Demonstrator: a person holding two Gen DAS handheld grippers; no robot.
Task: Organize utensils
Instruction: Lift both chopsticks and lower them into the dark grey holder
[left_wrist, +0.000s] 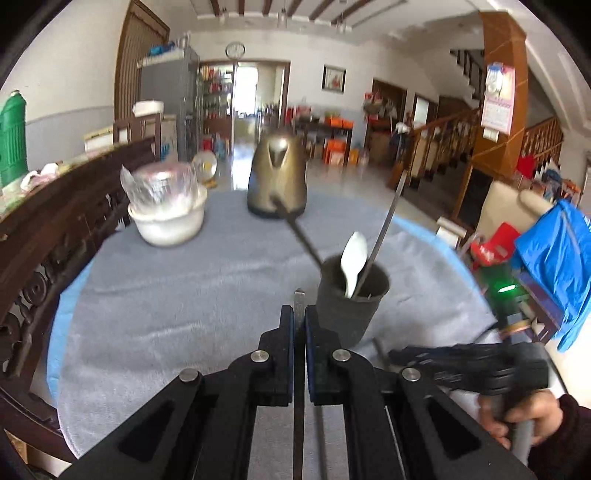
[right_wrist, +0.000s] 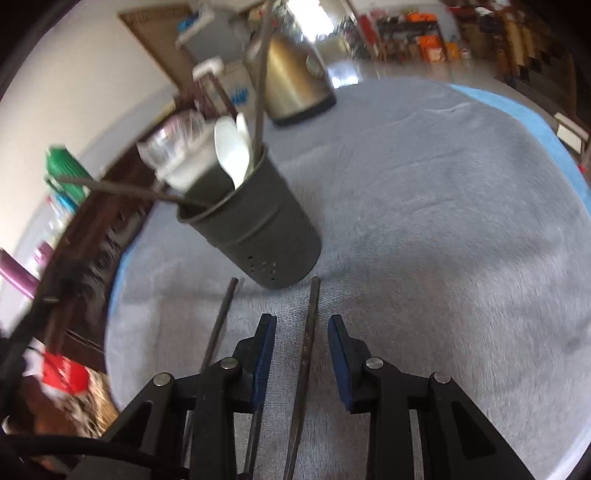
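While everything sits on a round worktop (right_wrist: 443, 221) covered in grey towel cloth, the biggest item on it is a brass-coloured kettle (left_wrist: 277, 177) at the far side, with a white bowl (left_wrist: 168, 221) holding crumpled clear plastic off to its left. Nearer in, there's a dark utensil cup (right_wrist: 255, 225) with small holes near its base, holding a white spoon (right_wrist: 232, 147) and a couple of long metal sticks leaning out. Left tool (left_wrist: 299, 325) is clenched on a flat metal chopstick (left_wrist: 299, 301), just beside the cup. Right tool (right_wrist: 302, 350) is spread wide, hovering over another metal chopstick (right_wrist: 308, 332) that runs between its fingers toward the cup's base. A second thin stick (right_wrist: 221, 325) lies left of it.
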